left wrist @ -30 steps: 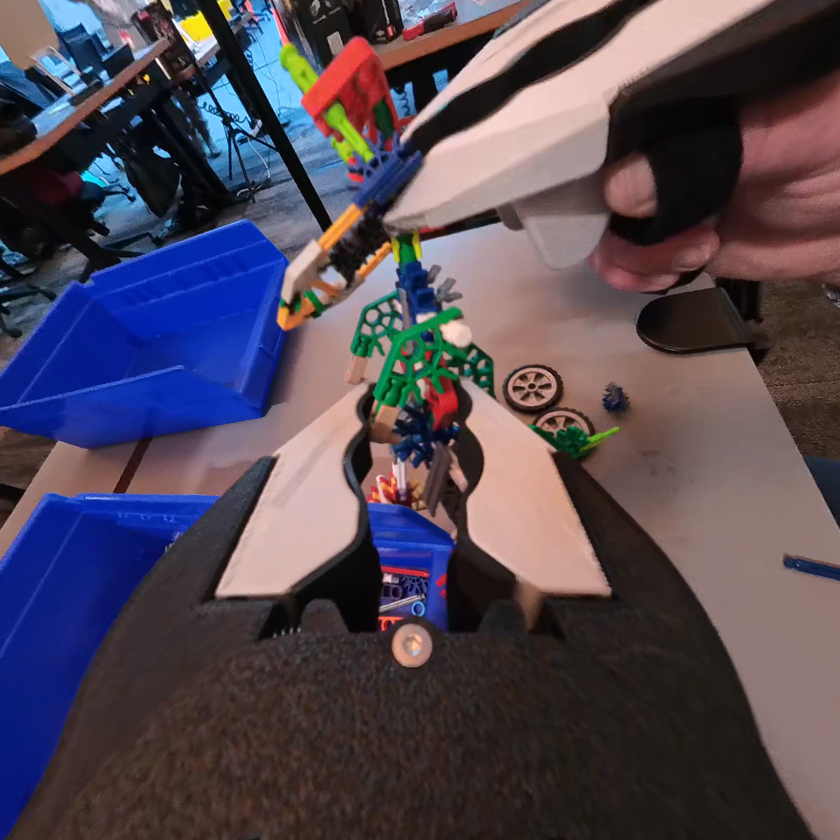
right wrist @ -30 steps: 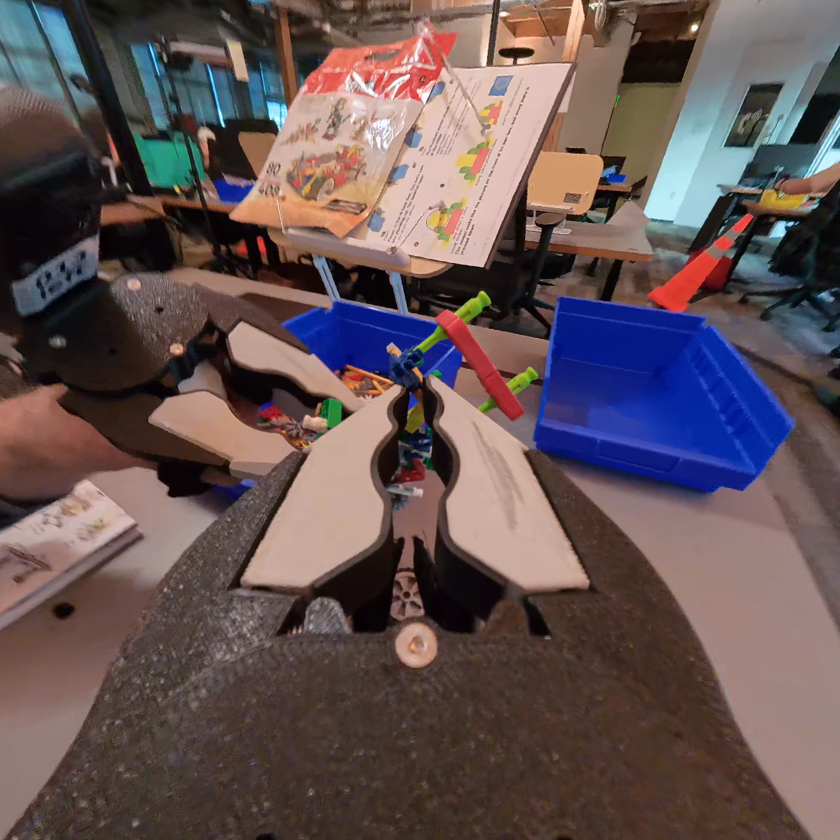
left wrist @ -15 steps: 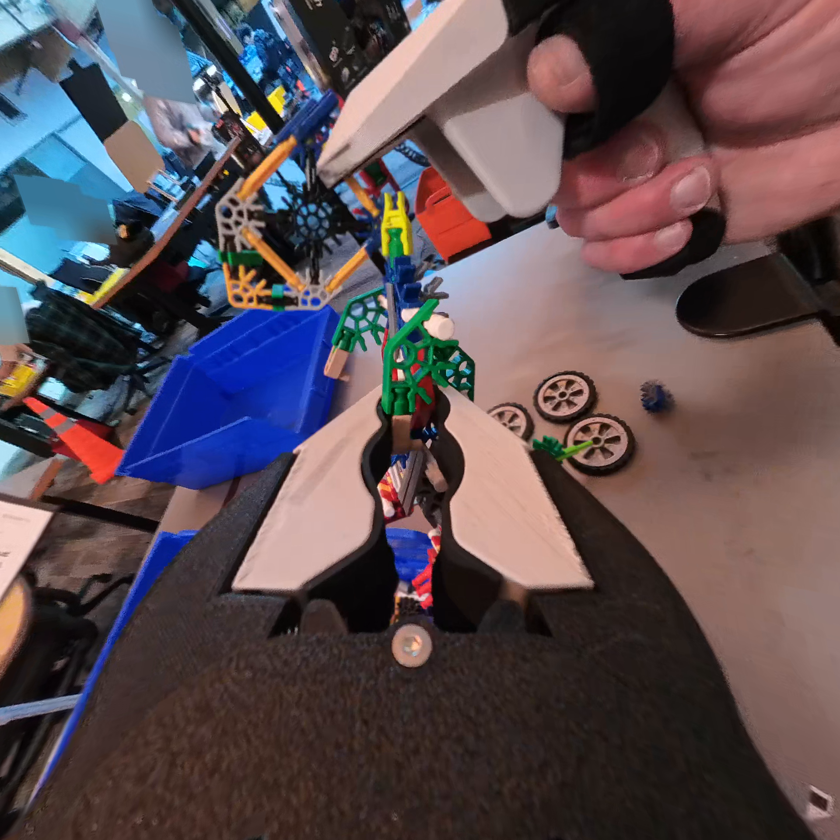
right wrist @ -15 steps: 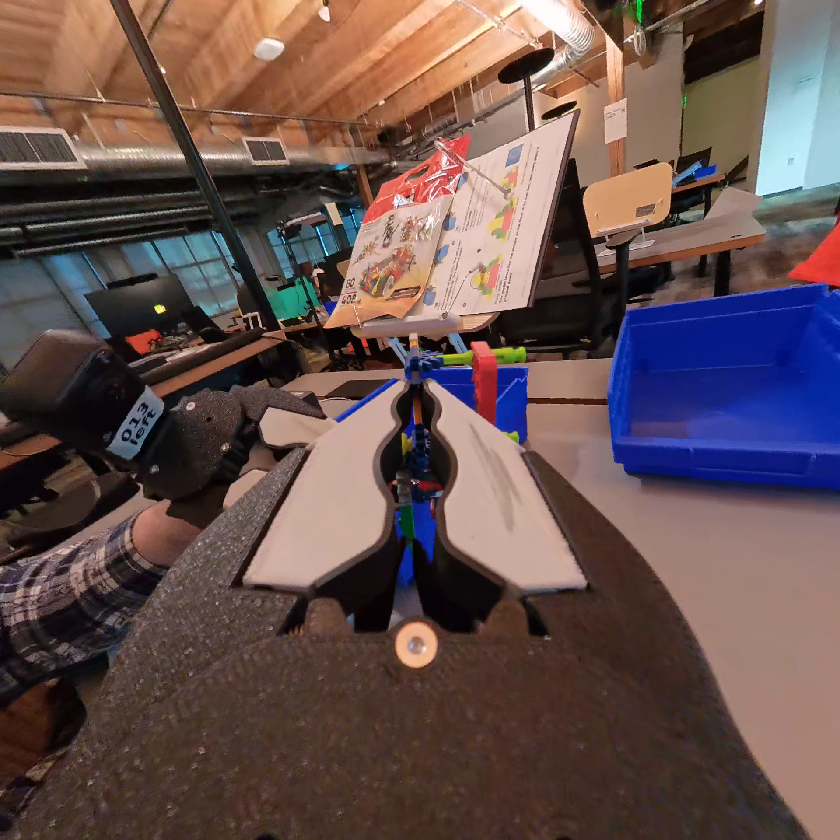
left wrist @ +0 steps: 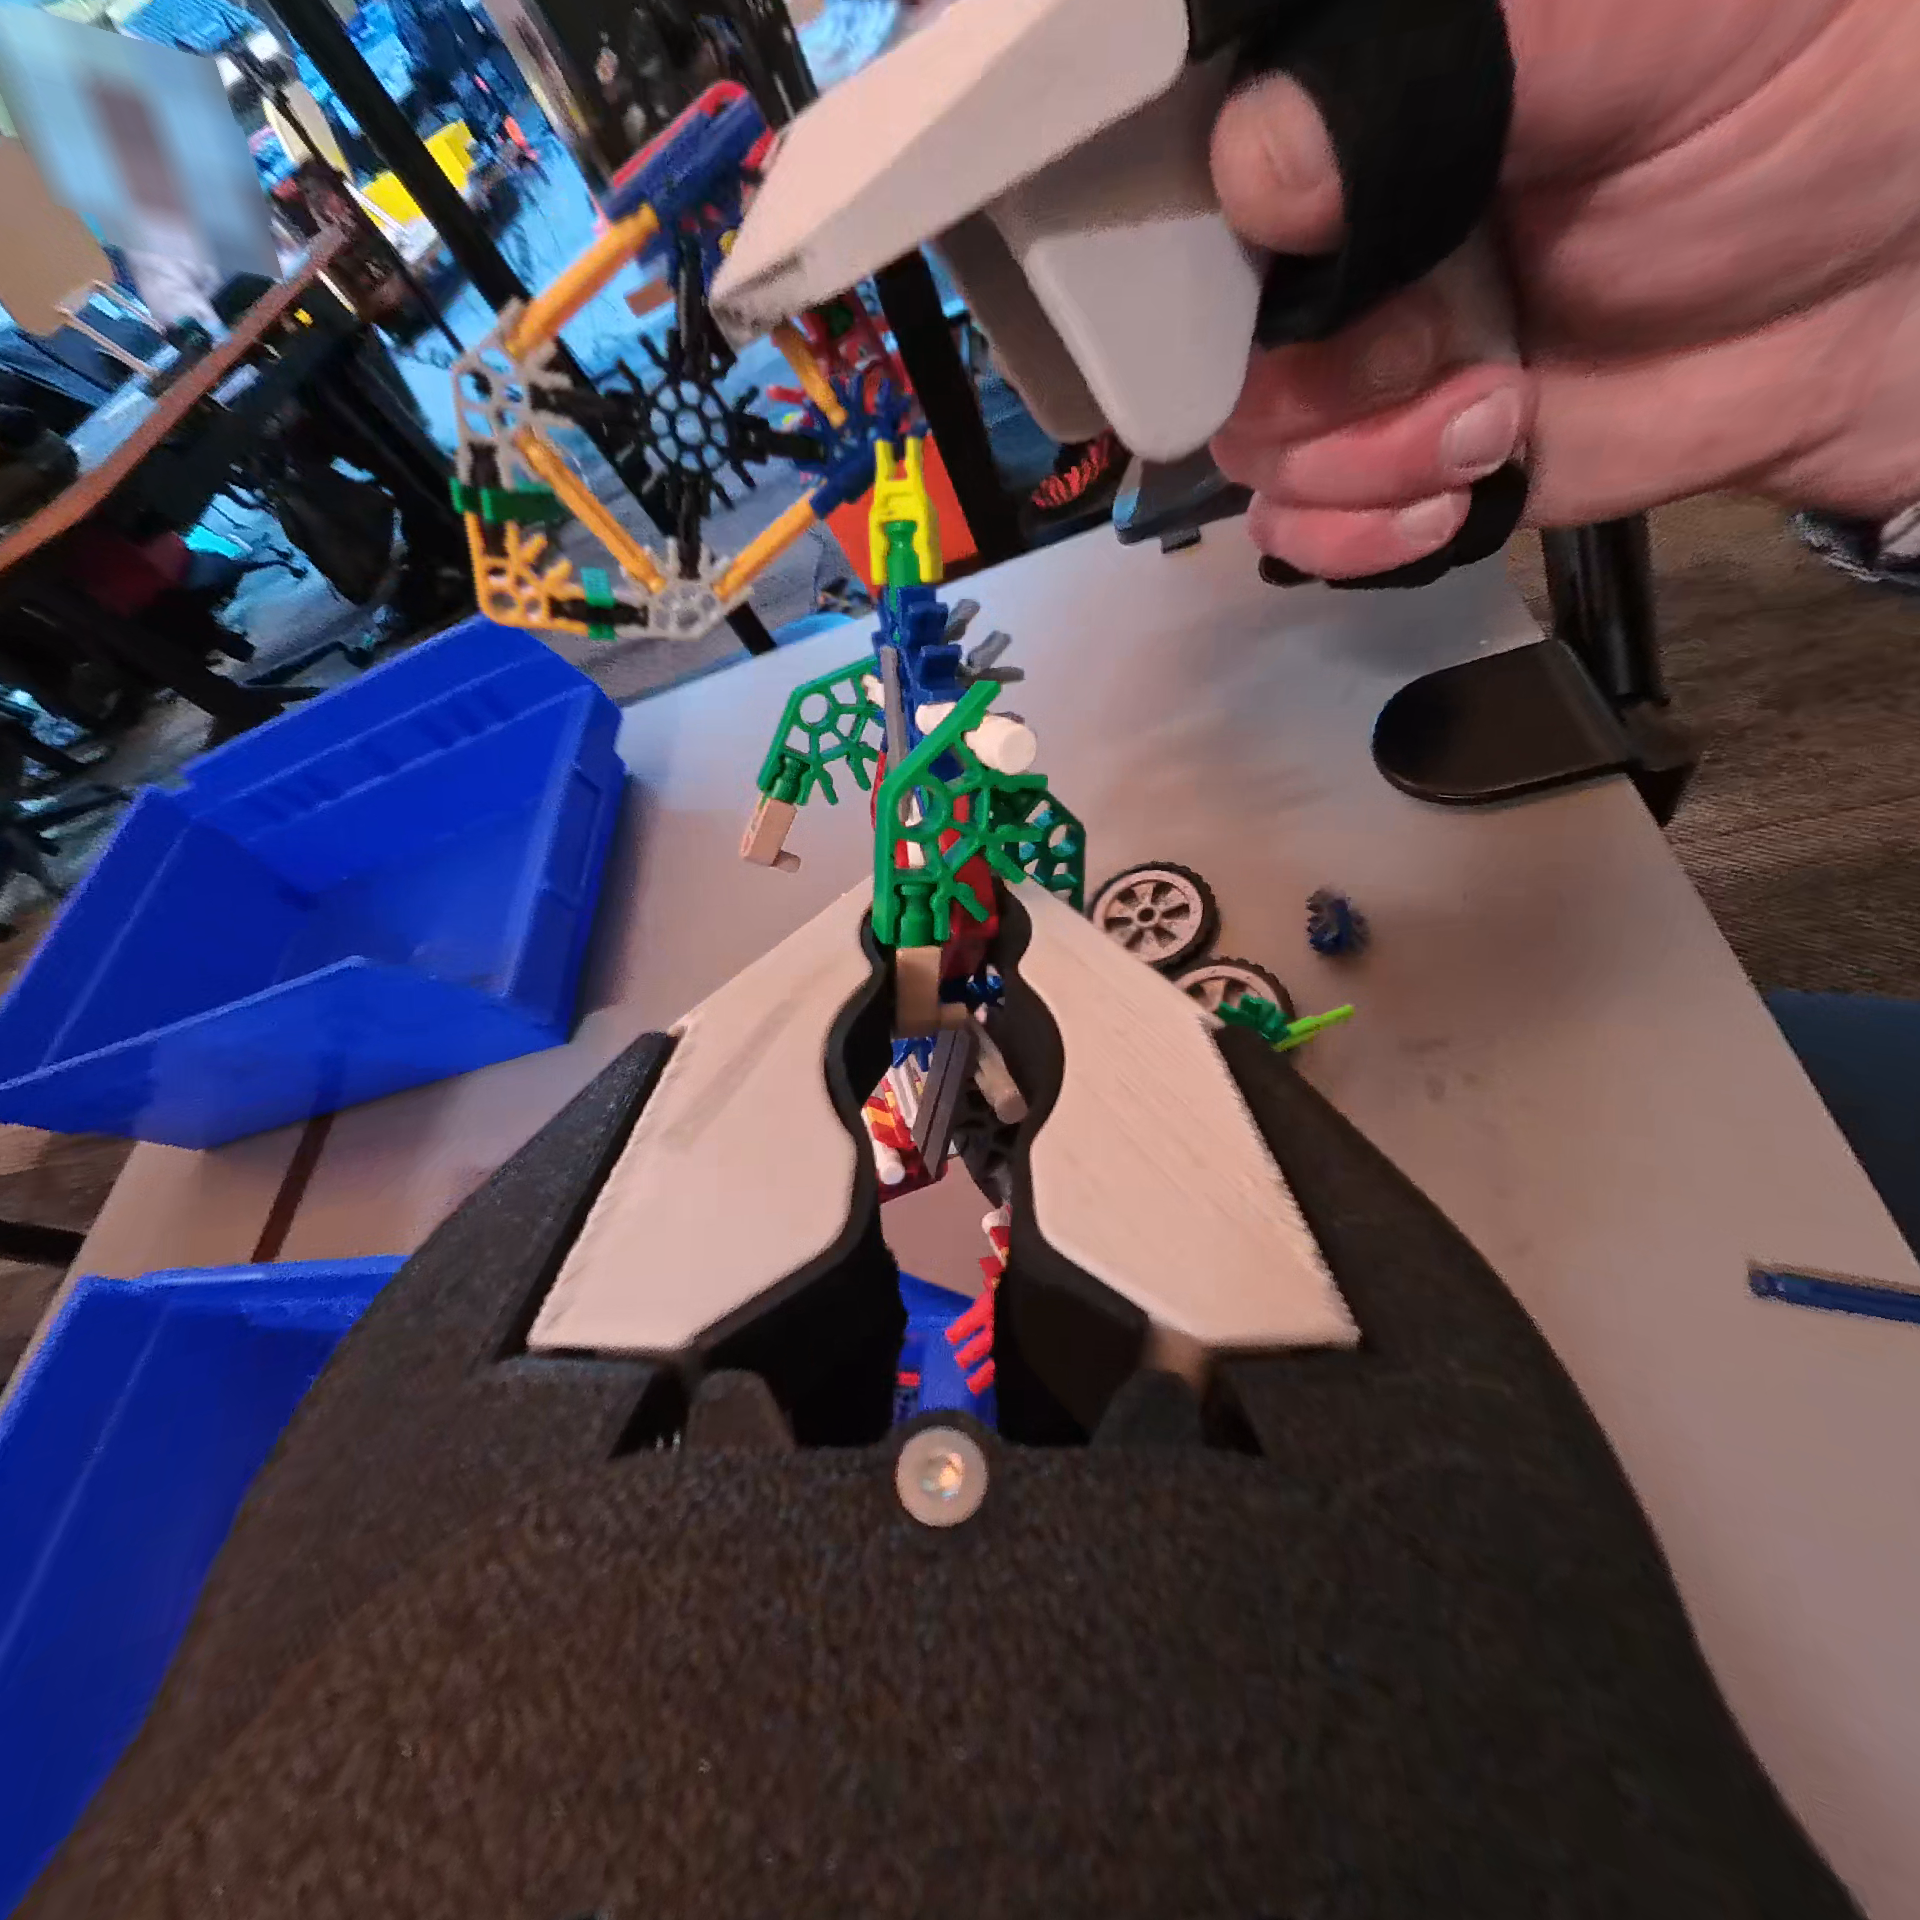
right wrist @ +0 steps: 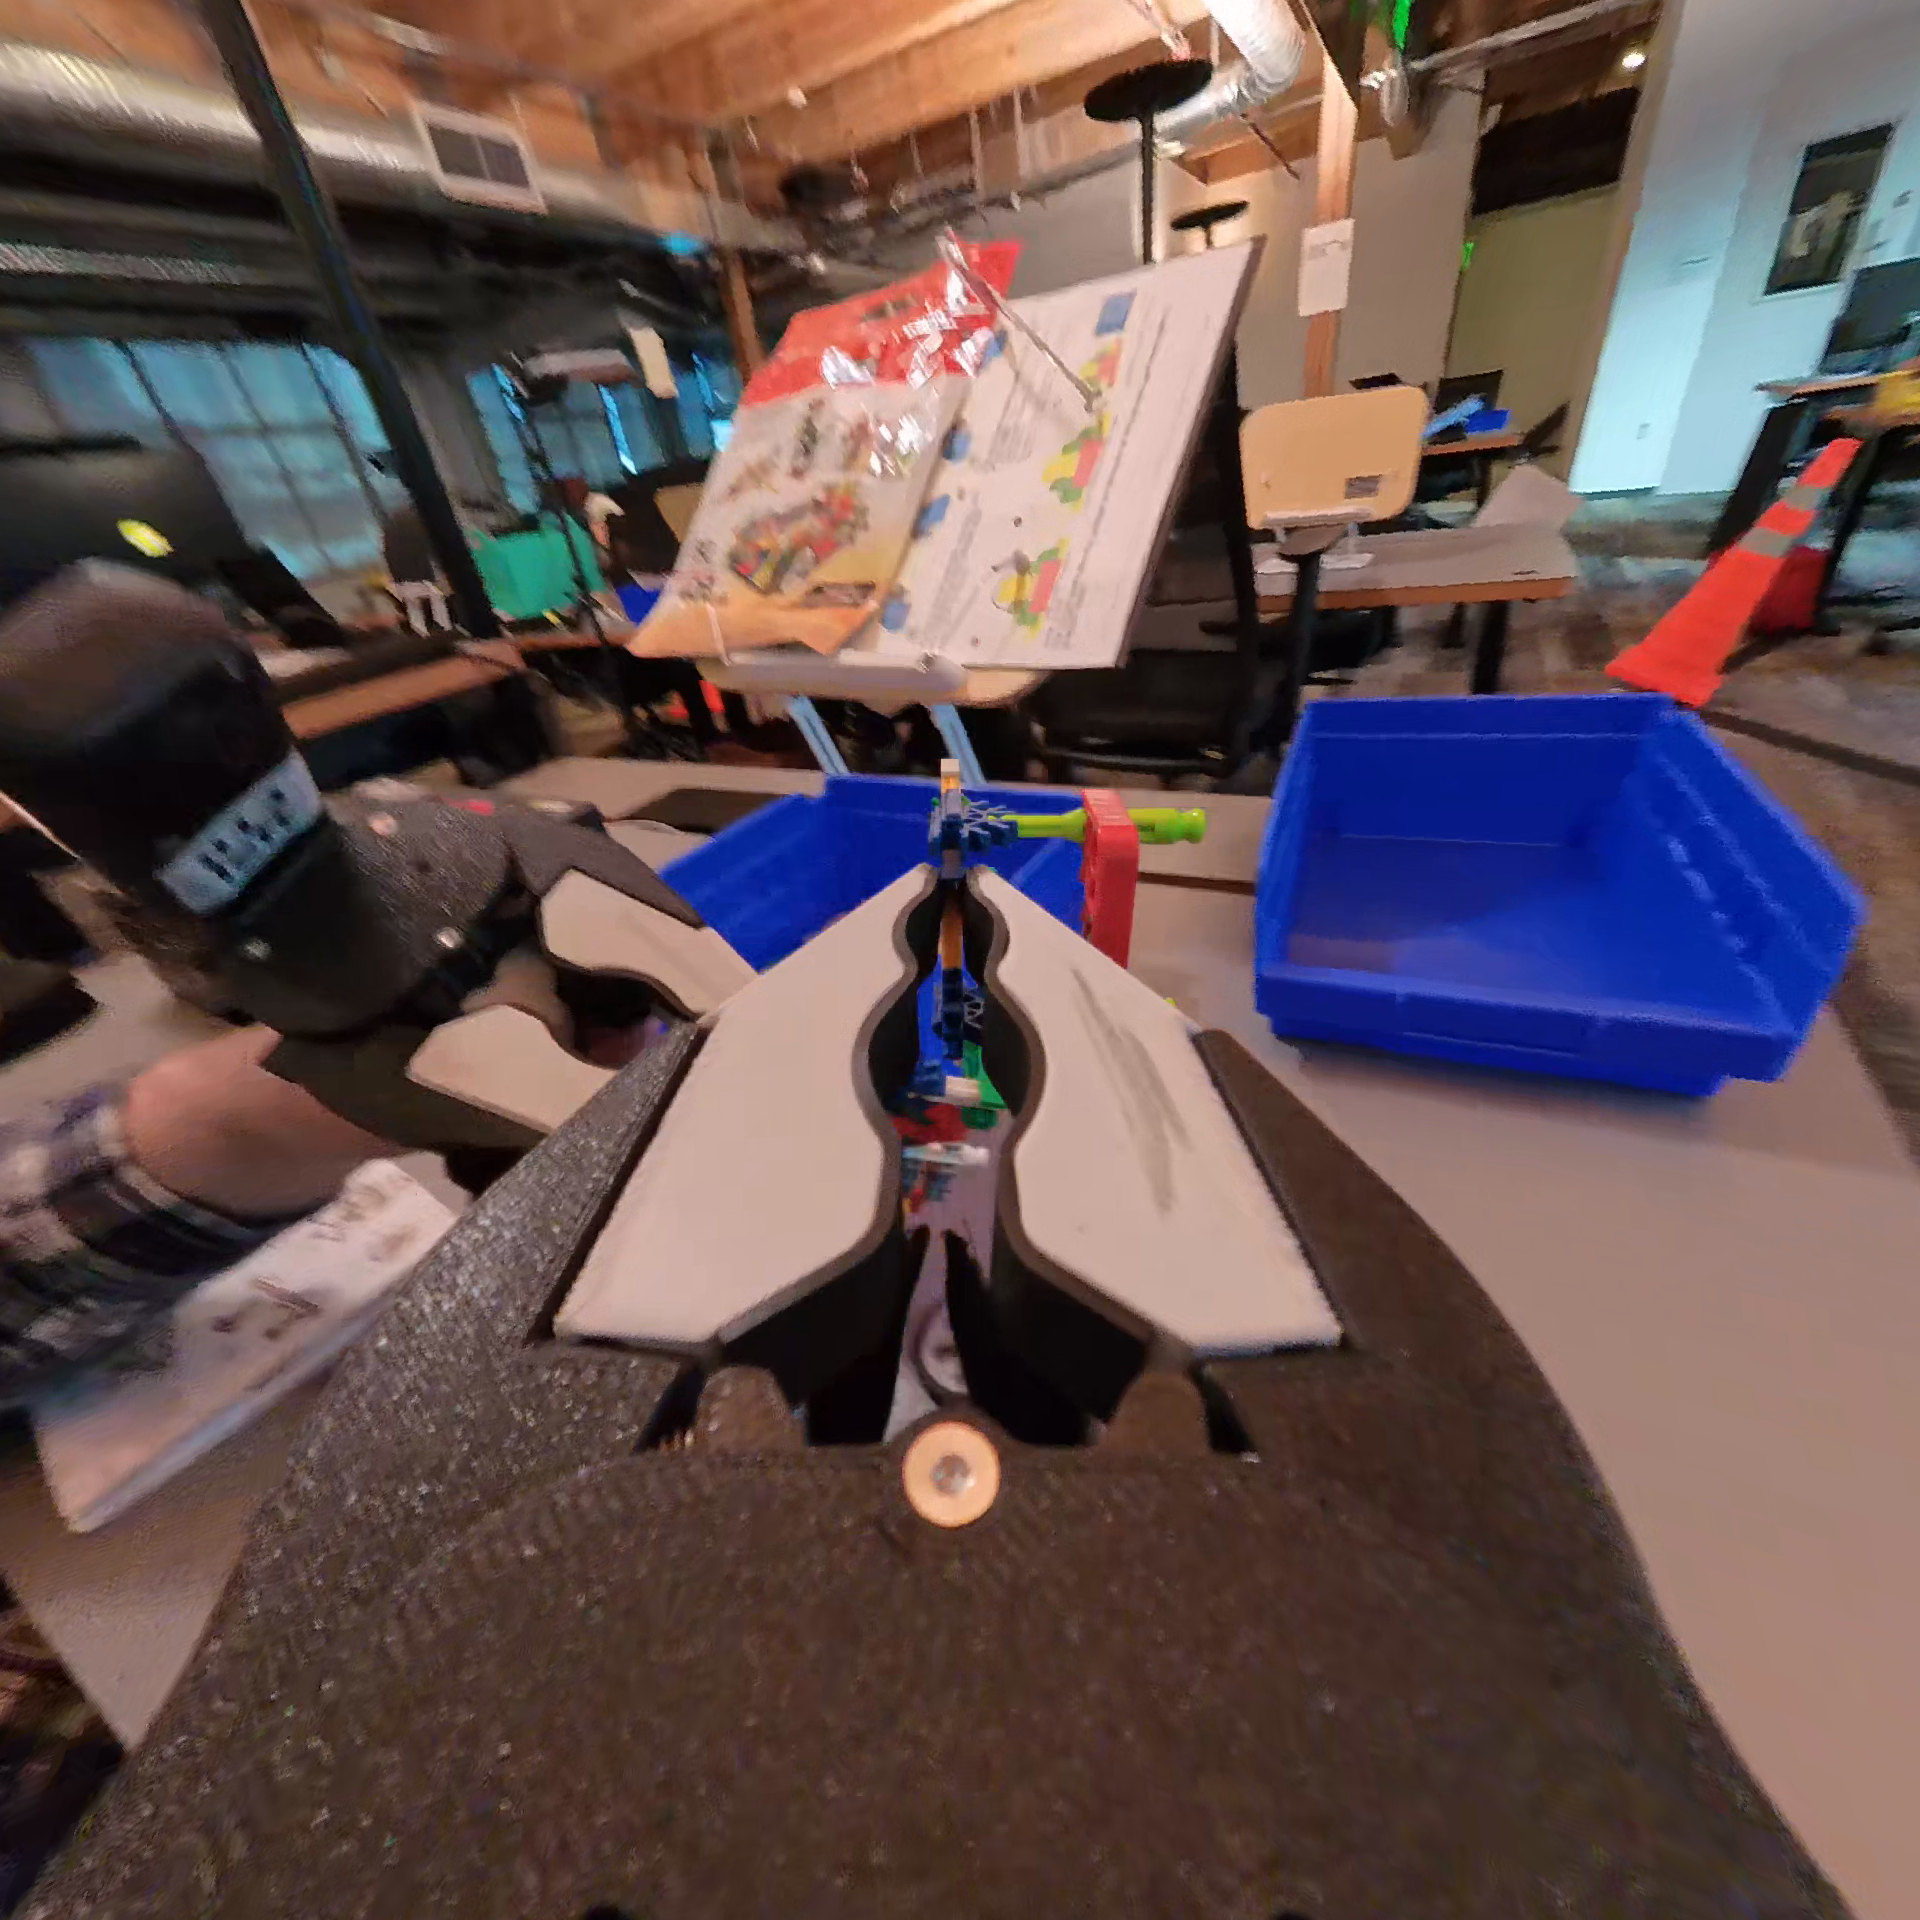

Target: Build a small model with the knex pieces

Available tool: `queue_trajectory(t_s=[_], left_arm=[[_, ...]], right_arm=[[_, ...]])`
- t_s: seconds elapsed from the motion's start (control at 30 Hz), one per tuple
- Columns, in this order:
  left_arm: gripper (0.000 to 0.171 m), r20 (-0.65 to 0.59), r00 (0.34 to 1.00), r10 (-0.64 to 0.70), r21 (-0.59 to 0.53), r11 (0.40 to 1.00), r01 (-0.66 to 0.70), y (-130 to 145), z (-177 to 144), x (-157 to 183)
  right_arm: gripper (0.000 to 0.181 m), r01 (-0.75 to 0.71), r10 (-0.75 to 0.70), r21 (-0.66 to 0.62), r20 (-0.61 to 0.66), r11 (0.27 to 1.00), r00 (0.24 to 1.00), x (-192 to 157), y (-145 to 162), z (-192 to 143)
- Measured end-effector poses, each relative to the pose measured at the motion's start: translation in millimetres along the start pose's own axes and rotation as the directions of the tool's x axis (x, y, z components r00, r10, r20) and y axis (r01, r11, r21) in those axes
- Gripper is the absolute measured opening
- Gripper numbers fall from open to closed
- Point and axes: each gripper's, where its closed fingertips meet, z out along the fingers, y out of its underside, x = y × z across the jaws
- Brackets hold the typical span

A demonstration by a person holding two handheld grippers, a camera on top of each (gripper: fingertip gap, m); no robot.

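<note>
Multicoloured rod-and-connector toy model (left wrist: 940,821) clamped upright by left hand-held gripper (left wrist: 940,951); right hand-held gripper (right wrist: 951,883) pinching its top.

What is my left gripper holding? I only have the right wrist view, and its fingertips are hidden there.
Observer: The left gripper is shut on the green connector end of the toy model.
Operator: Any loose parts near it?
Observer: Two spoked wheels lie on the table just right of its fingers, with a green piece against the nearer one.
Operator: And the model's far end?
Observer: An orange-and-grey hexagon frame with a black snowflake hub, beside the tip of the right gripper.
</note>
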Motion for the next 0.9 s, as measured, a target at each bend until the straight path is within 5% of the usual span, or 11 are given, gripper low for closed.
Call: queue_trajectory(t_s=[0.53,0.9], left_arm=[[0.018,-0.082,0.996,-0.038,-0.176,0.984,0.023,33,21,19],[0.03,-0.172,0.985,-0.03,-0.36,0.932,-0.035,66,-3,15]], right_arm=[[0.002,0.03,-0.031,-0.086,-0.01,0.996,0.999,-2,31,-1],[0.001,0.035,-0.034,-0.093,0.013,0.995,0.999,-8,32,2]])
